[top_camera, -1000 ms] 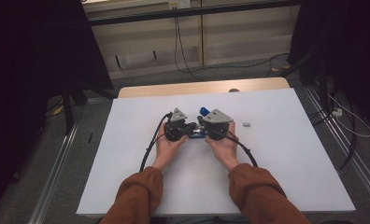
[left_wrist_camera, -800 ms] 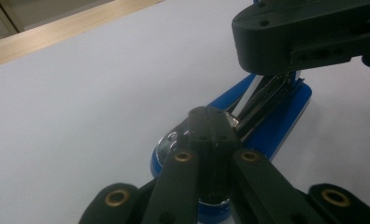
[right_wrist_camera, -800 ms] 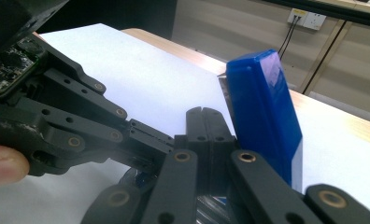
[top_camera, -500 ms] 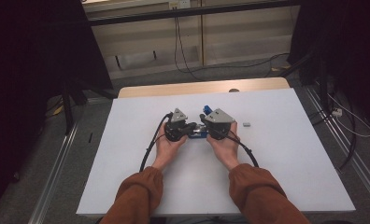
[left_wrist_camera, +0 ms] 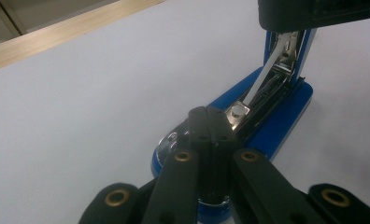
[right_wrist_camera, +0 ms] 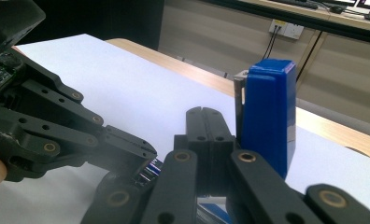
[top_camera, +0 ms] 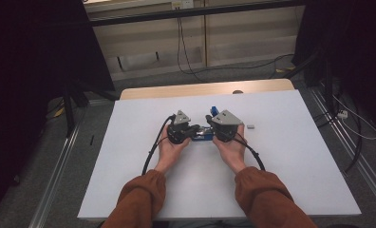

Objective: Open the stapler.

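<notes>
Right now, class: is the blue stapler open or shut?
Open. The stapler's blue top stands upright, swung off its base, baring the metal staple channel.

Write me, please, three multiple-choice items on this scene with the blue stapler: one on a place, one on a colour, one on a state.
1. Where does the stapler lie?
A. between the two grippers on the white table top
B. on the floor
C. at the table's near right corner

2. What colour is the stapler's raised top arm?
A. red
B. blue
C. yellow

3. How does the stapler stand?
A. shut flat
B. swung open, top arm upright
C. lying in two separate pieces

Answers: 1 A, the high view shows it between the left gripper and the right gripper on the table. 2 B, the right gripper view shows a blue arm. 3 B, the left gripper view shows the metal staple track bared and the arm rising from the base.
</notes>
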Motion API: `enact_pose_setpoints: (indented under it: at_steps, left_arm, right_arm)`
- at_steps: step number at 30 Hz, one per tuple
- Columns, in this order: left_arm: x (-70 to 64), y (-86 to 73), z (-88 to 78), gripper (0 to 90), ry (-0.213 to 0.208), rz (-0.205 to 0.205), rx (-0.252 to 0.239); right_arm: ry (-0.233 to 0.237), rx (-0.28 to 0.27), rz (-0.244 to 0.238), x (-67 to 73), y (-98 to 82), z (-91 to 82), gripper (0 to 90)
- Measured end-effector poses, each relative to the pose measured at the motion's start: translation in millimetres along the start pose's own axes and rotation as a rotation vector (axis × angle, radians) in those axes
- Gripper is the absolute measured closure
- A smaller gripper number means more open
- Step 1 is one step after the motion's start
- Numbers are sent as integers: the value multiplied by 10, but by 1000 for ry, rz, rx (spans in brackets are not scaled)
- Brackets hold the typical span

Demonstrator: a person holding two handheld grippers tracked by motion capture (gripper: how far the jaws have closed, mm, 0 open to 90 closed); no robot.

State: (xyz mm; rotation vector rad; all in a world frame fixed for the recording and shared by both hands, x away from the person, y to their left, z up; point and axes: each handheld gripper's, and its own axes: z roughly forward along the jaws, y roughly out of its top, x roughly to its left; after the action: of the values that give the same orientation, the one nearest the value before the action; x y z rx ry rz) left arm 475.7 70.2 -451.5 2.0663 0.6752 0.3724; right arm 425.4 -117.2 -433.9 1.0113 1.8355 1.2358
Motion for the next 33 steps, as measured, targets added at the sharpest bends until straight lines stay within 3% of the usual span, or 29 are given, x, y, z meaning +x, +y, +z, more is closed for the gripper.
enact_pose_setpoints:
  at_steps: [5, 6, 8, 33]
  left_arm:
    - [0, -1, 0, 900, 2, 2, -2]
    - [-18, -4, 9, 900, -7, -18, -8]
    - [-16, -4, 9, 900, -9, -19, -9]
    - [-8, -8, 6, 900, -10, -4, -5]
  right_arm:
    - [-7, -2, 3, -13, 3, -13, 900]
    - [-12, -5, -2, -20, 5, -19, 900]
    - [-15, -13, 9, -31, 9, -28, 900]
    - [-35, -23, 17, -127, 43, -95, 900]
